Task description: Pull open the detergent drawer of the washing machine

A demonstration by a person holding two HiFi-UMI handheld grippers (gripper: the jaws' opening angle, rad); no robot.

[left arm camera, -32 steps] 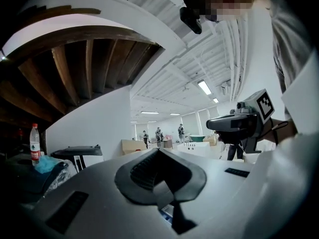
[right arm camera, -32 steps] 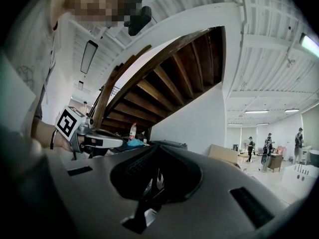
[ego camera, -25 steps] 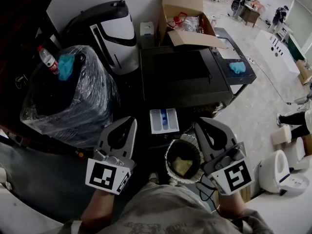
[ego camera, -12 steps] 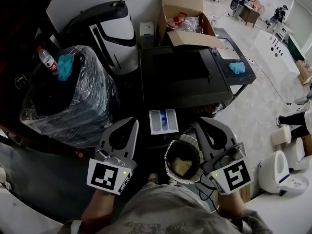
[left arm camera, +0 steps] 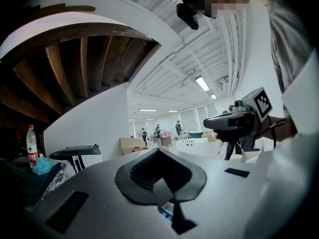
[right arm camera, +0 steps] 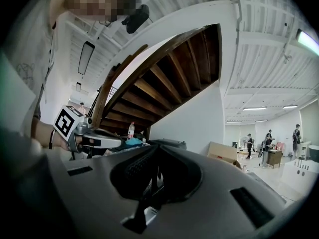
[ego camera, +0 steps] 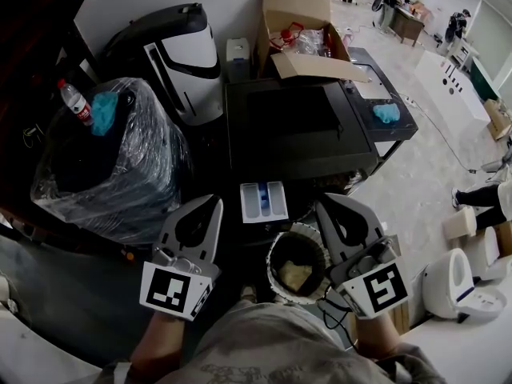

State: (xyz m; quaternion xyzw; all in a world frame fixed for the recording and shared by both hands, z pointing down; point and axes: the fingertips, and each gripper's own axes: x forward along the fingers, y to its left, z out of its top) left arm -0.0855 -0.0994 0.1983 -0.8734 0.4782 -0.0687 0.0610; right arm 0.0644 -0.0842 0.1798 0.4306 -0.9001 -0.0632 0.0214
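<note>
Detergent drawer (ego camera: 263, 202), one, seemingly out; two hand-held grippers (ego camera: 216, 202) (ego camera: 322, 203).

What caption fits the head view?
White detergent drawer open on black washing machine; left gripper and right gripper shut, empty, nearby.

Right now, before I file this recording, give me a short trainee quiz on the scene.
1. True or false: the detergent drawer stands pulled out of the washing machine.
2. What do the jaws of the left gripper hold? A nothing; B the drawer's front; C a cloth.
3. What lies beside the water bottle on the plastic-wrapped bundle?
Key: 1 true. 2 A, the jaws are shut on nothing. 3 a blue cloth.
</note>
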